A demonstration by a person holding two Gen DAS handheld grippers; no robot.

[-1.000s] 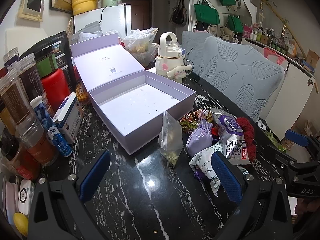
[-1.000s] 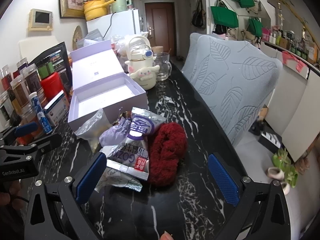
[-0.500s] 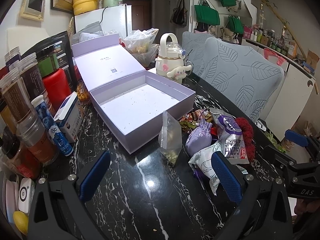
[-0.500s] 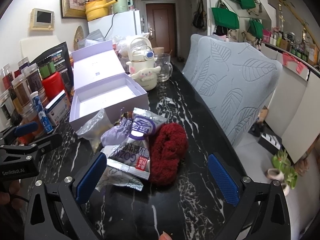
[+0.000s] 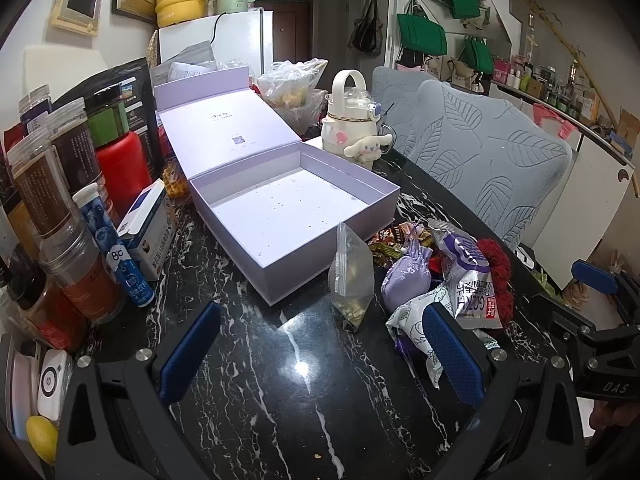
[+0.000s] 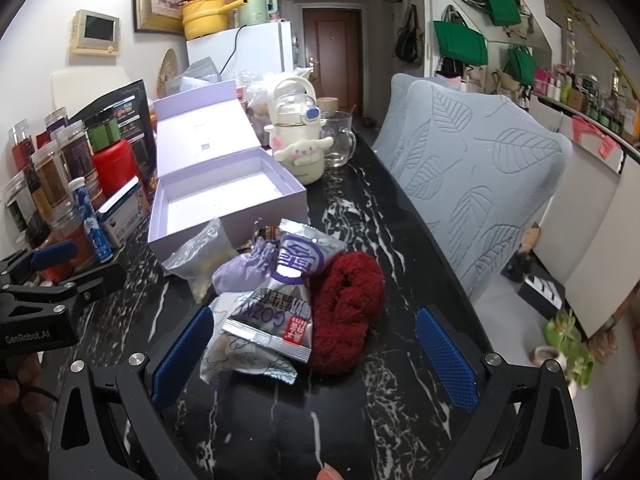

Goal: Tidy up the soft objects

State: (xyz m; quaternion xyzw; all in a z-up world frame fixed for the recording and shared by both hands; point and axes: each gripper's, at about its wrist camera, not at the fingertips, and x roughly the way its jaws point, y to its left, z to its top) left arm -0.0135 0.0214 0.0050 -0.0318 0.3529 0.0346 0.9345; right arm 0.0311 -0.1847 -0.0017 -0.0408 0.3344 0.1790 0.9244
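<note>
Black marble table (image 5: 256, 400) crowded with jars on the left, seen first from the left wrist: the left gripper (image 5: 320, 356) hovers low over bare marble, level, fingers wide apart and empty. Ahead sits the open lilac box (image 5: 296, 216), empty, lid tilted back. Right of it lies the pile: a zip bag (image 5: 352, 276) standing just beside the box, a lilac pouch (image 5: 408, 276), a silver packet (image 5: 468, 276) printed "GOZKH", and a red fluffy thing (image 5: 498, 264). Since a second ago the view has barely shifted.

From the right wrist, the right gripper (image 6: 316, 356) is spread wide, empty, framing the packet (image 6: 288, 300) and red fluffy thing (image 6: 346, 312). The left gripper's body (image 6: 40, 312) reads "GenRobot.AI". This view has edged slightly closer to the pile.
</note>
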